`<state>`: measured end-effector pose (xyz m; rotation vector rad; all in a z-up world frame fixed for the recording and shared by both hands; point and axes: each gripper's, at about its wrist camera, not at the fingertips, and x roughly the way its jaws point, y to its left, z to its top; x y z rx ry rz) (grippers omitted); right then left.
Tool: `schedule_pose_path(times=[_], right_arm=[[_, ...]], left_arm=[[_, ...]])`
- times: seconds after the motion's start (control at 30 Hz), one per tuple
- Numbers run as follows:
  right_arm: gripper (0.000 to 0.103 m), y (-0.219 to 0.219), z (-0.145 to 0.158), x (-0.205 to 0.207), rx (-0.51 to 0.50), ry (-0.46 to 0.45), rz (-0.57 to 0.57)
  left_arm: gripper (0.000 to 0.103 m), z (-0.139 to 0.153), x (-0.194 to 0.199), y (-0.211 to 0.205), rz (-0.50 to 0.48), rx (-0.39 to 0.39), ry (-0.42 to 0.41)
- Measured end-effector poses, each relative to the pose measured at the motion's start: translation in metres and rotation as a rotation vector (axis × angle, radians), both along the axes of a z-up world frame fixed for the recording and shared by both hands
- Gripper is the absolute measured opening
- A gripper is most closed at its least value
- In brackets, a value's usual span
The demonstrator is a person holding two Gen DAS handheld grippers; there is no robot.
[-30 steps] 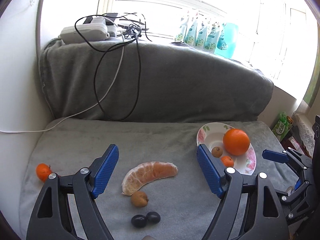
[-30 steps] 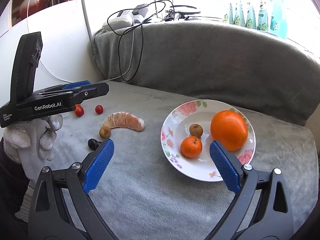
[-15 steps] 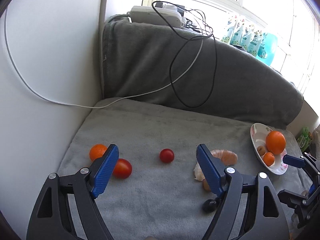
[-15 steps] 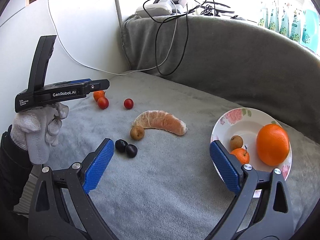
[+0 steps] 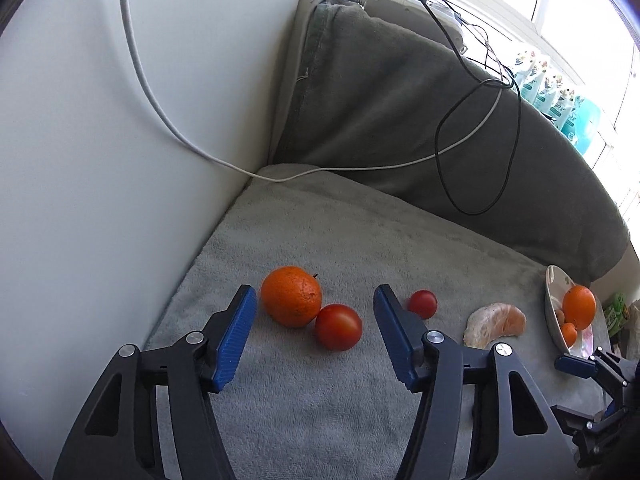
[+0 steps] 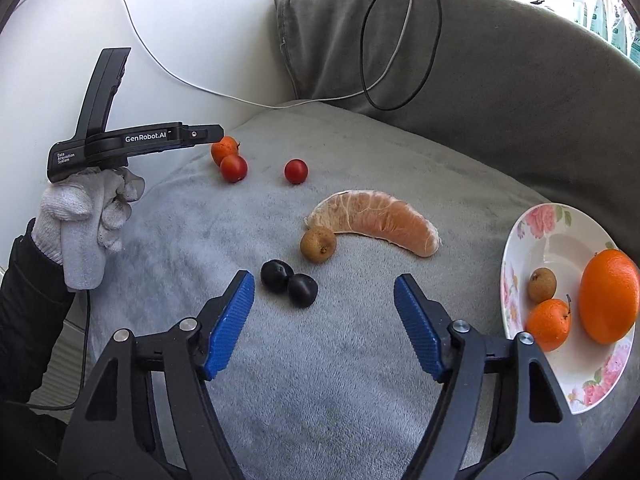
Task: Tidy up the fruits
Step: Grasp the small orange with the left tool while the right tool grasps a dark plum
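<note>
Over the last second the left gripper [image 5: 314,334] has swung from the pomelo wedge [image 5: 496,326] to the far-left tangerine [image 5: 291,296] and touching tomato [image 5: 339,327], likely next for the plate [image 6: 532,240], and hovers there spread and empty, while the right gripper [image 6: 324,326] hangs released near the plums [image 6: 289,282].

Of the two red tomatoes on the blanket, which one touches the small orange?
The larger tomato, lying between the open left gripper's fingers, presses against the small orange. The smaller tomato sits apart, beyond the right-hand finger.

Matt fuzzy grey blanket [image 6: 340,360]; glossy tomato [image 5: 339,327]; ribbed blue pads [image 6: 228,328] on tongs.
</note>
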<state>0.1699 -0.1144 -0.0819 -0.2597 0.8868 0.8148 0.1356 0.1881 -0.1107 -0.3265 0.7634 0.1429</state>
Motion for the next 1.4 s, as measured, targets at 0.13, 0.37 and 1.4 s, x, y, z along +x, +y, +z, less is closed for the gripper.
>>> schedule_pose_path(times=[0.13, 0.37, 1.4], right_arm=[[0.064, 0.006, -0.006, 0.000, -0.009, 0.024, 0.021], [0.056, 0.012, -0.012, 0.003, -0.012, 0.058, 0.044], [0.022, 0.021, -0.037, 0.014, -0.006, 0.148, 0.086]], left_arm=[[0.054, -0.005, 0.002, 0.004, 0.002, -0.001, 0.013], [0.049, -0.012, 0.011, 0.006, -0.001, -0.007, 0.029], [0.038, -0.023, 0.024, 0.010, 0.009, -0.038, 0.064]])
